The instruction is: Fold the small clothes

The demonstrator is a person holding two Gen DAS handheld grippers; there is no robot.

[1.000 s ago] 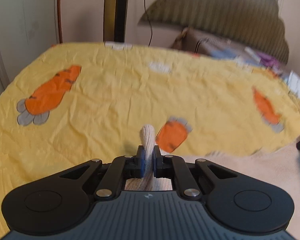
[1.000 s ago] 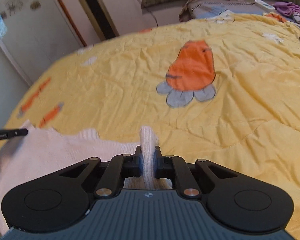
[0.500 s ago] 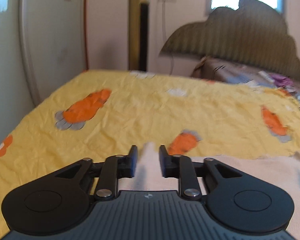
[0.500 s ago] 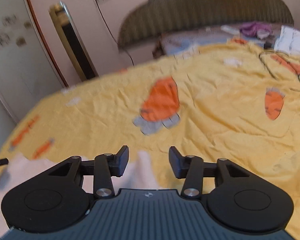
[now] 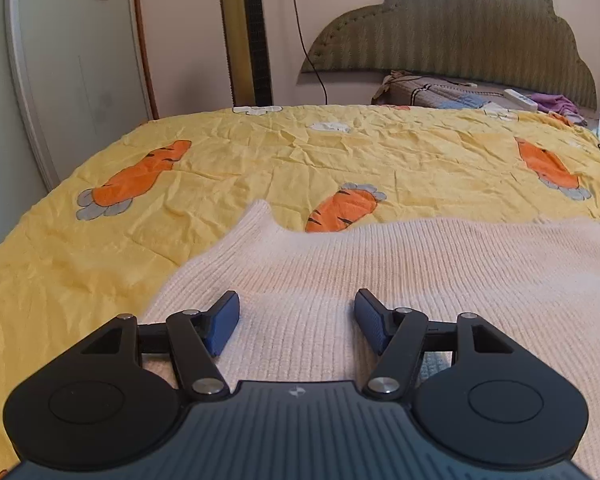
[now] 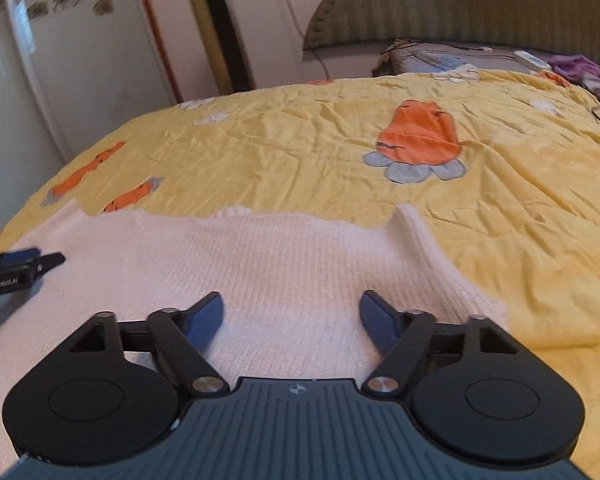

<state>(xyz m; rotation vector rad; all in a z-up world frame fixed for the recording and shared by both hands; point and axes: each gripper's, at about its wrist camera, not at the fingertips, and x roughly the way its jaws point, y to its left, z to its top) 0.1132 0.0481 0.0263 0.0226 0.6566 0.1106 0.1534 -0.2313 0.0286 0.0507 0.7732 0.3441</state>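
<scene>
Evidently both grippers have just let go. A second ago each was pinched shut on a raised tuft of the pale knitted garment [image 5: 400,276]; now the left gripper [image 5: 296,320] and the right gripper [image 6: 292,320] both have their jaws standing well apart, having just been opening, with nothing caught between the blue pads [image 5: 222,322]. Only flat knit lies below the gaps.

The garment lies spread on the yellow carrot-print bedspread [image 5: 260,160], at the near edge of the bed. Its far edge runs across both views. A small peak of fabric stands up at its left corner in the left wrist view, and a matching peak [image 6: 410,220] shows at the right corner in the right wrist view, about where each gripper had its hold. The left gripper's fingertips show at the left border of the right wrist view, over the cloth.

Judgement: the piece has been laid down and released, so this stage of the fold looks finished. The corners are not quite flat. A fresh grip would be needed for any further fold. Whether the cloth below the grippers is doubled cannot be told.
</scene>
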